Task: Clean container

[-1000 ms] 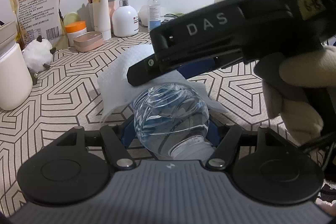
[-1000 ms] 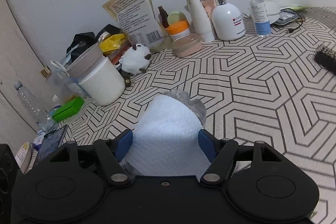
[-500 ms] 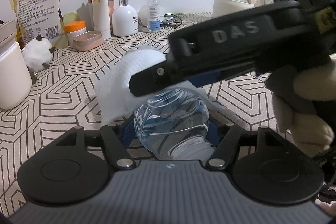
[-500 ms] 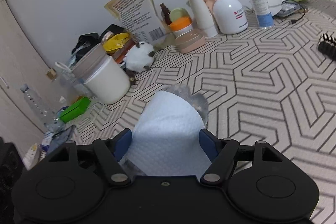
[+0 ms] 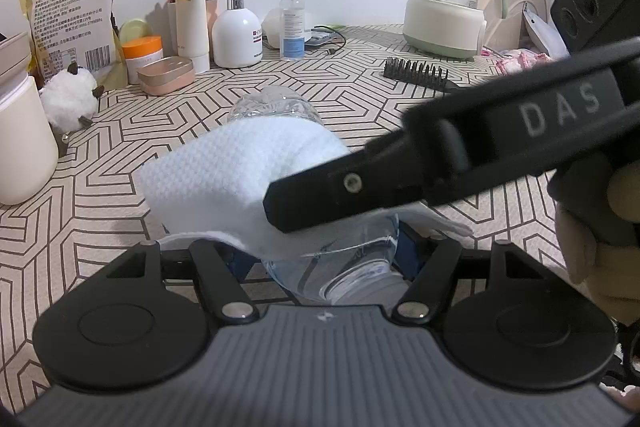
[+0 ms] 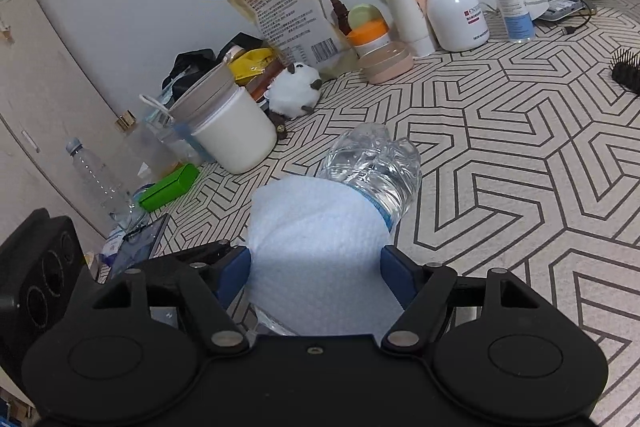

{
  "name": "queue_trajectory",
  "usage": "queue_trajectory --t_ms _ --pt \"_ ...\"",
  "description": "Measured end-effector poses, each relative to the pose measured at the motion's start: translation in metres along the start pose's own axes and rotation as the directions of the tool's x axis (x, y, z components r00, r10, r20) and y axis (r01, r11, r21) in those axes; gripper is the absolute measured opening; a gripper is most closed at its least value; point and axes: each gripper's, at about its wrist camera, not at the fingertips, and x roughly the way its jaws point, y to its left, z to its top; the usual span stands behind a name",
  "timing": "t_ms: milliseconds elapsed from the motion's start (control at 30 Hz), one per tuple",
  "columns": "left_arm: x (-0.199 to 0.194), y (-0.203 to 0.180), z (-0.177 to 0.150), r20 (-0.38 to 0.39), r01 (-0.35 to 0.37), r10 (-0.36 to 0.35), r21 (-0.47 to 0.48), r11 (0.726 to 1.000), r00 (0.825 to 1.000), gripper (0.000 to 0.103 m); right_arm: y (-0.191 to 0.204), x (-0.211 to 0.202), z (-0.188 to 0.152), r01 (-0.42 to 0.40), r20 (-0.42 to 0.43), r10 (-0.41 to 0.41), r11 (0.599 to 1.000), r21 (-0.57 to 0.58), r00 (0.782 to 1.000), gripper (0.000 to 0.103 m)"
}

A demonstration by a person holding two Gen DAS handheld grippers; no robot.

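Note:
A clear plastic bottle (image 5: 276, 105) lies lengthwise between both grippers, its base pointing away; it also shows in the right wrist view (image 6: 376, 163). My left gripper (image 5: 326, 259) is shut on the bottle's neck end. A white paper towel (image 5: 240, 171) is wrapped over the bottle's middle. My right gripper (image 6: 316, 269) is shut on the towel (image 6: 320, 251) around the bottle, and it crosses the left wrist view from the right (image 5: 360, 187).
The patterned tabletop (image 6: 520, 187) holds a white canister (image 6: 236, 139), a plush sheep (image 6: 294, 87), a pink case (image 6: 386, 61), a pump bottle (image 6: 456, 15), a spray bottle (image 5: 292, 27), a black hairbrush (image 5: 416, 73) and a glass kettle (image 5: 448, 11) along the back.
My right gripper and the towel have slid back along the bottle toward its neck. The bottle's base, covered before, now sticks out beyond the towel.

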Motion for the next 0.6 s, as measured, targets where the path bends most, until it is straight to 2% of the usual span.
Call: queue_trajectory --t_ms 233,367,600 --pt "0.001 0.001 0.0 0.0 -0.002 0.002 -0.001 1.0 1.0 0.067 -0.001 0.005 0.011 0.031 0.019 -0.031 0.999 -0.007 0.999 0.077" --pt "-0.002 -0.004 -0.004 0.001 -0.002 0.002 0.004 1.0 1.0 0.067 -0.001 0.01 0.02 0.099 0.043 -0.098 0.994 -0.035 0.994 0.077" --pt "-0.001 -0.003 -0.002 0.0 0.001 -0.001 -0.005 1.0 1.0 0.067 -0.014 0.025 0.034 0.095 0.031 -0.095 0.995 -0.005 0.995 0.077"
